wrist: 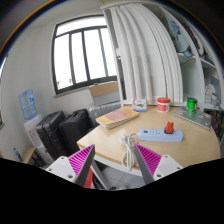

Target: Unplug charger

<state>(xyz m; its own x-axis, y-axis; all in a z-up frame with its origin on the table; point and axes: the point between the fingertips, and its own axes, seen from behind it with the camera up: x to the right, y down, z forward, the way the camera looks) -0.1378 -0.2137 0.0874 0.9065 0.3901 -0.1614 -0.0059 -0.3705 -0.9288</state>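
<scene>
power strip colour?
Pale blue rectangular power strip on the round wooden table; gripper view.

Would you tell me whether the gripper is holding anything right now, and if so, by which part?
Nothing is held. The gripper is open, and the white charger with its cable lies on the table just ahead of the fingers.

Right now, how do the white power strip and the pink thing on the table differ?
The power strip is white and long and narrow; the pink thing is flat and broad. The power strip has a small red object on it; nothing shows on the pink thing. The power strip lies nearer the open gripper, the pink thing farther back. Both lie flat on the table.
</scene>
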